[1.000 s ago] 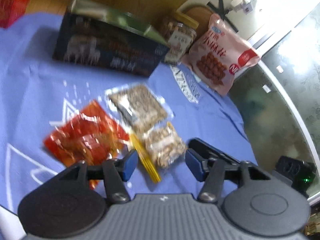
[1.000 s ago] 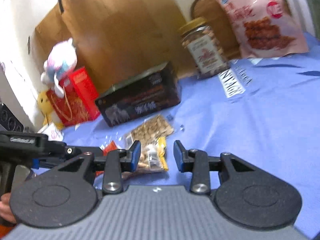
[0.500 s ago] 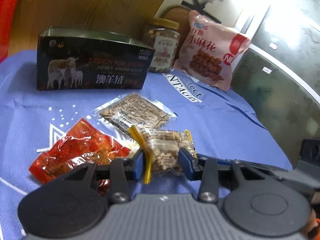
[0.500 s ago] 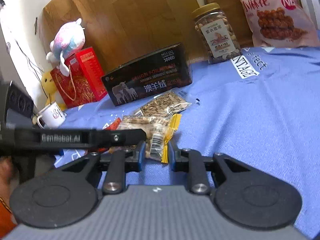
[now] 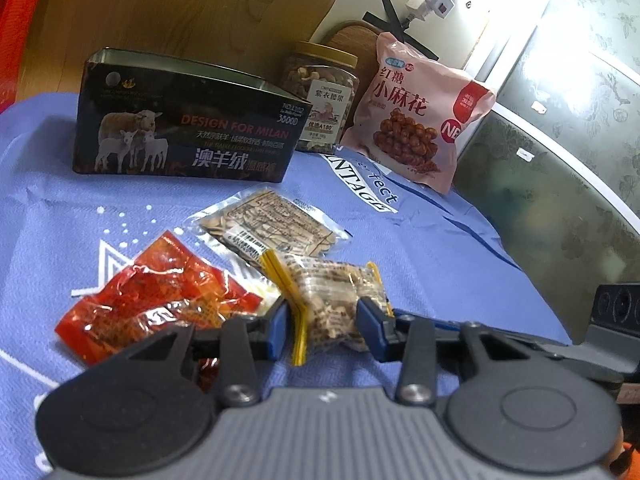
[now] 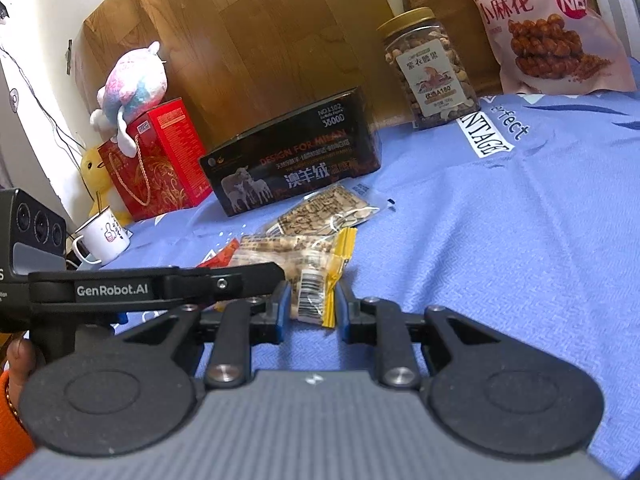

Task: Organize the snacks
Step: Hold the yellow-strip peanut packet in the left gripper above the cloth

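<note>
From the left wrist camera we've got the left gripper (image 5: 322,330) with its blue pads squeezed in on the near end of the clear peanut packet (image 5: 340,300), the one with yellow sealed edges, so it's holding that. The packet sits toward the near edge of the blue cloth (image 5: 420,248), and the other gripper's finger reaches in from the right to the same packet. Just left of it is the red snack packet (image 5: 160,304), touching or slightly tucked under it, and right behind lies a flat clear packet of seeds (image 5: 272,226). Along the far edge of the cloth stand the open dark tin with sheep on it (image 5: 188,136), a nut jar (image 5: 324,100) and a pink bag of twisted dough snacks (image 5: 420,112) leaning at the far right corner. Switching to the right wrist camera, the right gripper (image 6: 310,306) is narrowed down on the barcode end of that same peanut packet (image 6: 296,268), pads pressing its sides. The left gripper's black finger (image 6: 180,280) comes across from the left and meets the packet too. Past it we see the seed packet (image 6: 324,212), the tin (image 6: 296,160), the jar (image 6: 428,72) and the pink bag (image 6: 548,28). Off the cloth's far left corner there's a red gift box (image 6: 160,160), plush toys (image 6: 132,80) and a white mug (image 6: 104,236).
</note>
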A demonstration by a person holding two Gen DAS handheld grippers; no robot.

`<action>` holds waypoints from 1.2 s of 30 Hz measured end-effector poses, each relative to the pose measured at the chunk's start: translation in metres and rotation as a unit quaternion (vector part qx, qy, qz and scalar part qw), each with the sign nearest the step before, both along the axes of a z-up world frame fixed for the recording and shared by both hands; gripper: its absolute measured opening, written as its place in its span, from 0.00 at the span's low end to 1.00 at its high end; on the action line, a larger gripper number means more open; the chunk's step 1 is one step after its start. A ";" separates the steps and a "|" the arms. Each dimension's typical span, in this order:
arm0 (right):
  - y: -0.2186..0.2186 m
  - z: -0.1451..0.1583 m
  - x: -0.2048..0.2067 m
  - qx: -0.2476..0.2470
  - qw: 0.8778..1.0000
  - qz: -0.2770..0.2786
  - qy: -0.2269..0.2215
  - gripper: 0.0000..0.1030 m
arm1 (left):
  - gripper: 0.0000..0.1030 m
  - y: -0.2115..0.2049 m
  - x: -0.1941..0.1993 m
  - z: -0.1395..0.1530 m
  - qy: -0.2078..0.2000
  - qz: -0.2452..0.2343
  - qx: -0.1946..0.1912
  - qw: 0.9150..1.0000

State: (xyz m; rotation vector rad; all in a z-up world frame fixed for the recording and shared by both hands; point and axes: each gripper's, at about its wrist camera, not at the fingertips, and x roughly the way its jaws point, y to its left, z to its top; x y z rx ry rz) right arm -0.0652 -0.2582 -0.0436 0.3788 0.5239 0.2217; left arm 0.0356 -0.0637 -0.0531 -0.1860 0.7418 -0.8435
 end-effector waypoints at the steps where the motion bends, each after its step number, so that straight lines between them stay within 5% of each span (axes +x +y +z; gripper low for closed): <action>1: 0.001 0.000 0.000 0.000 1.000 -0.001 0.000 0.26 | 0.36 0.000 0.000 0.000 0.001 0.001 -0.001 1.000; 36: 0.004 0.000 -0.001 -0.003 1.000 0.000 -0.002 0.32 | 0.35 0.006 0.005 -0.003 0.024 0.004 -0.025 0.999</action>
